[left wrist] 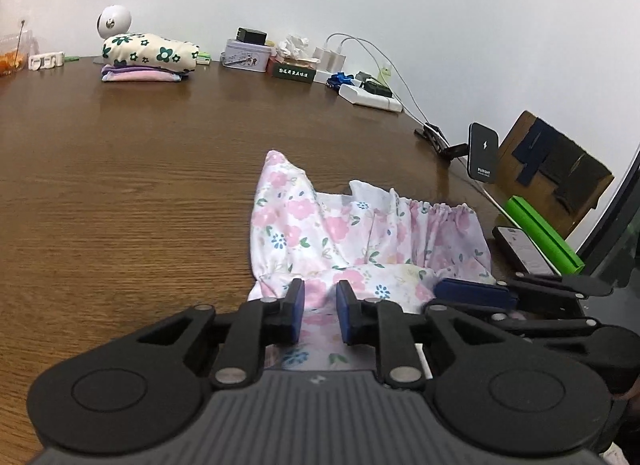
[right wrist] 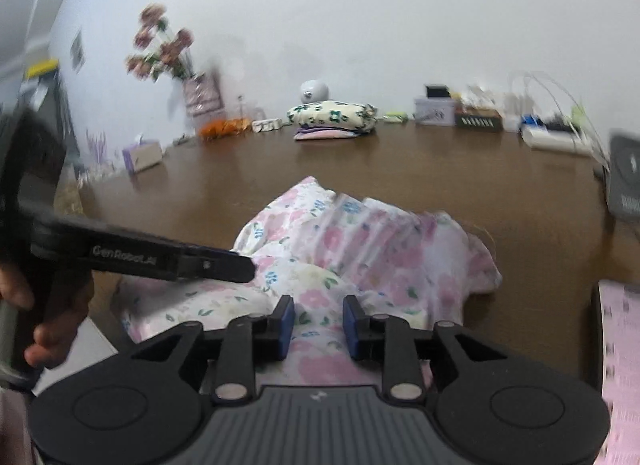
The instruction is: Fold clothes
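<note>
Left tool (right wrist: 240, 265) lettering "GenRobot.AI"

Left tool (left wrist: 320, 307) and right tool (right wrist: 319, 319) sit side by side, jaws narrowly parted, seemingly pinching cloth.

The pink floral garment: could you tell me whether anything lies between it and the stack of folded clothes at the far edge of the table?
Nothing visible does. Bare wooden table runs from the pink floral garment to the folded stack; the clutter sits off to the sides.
</note>
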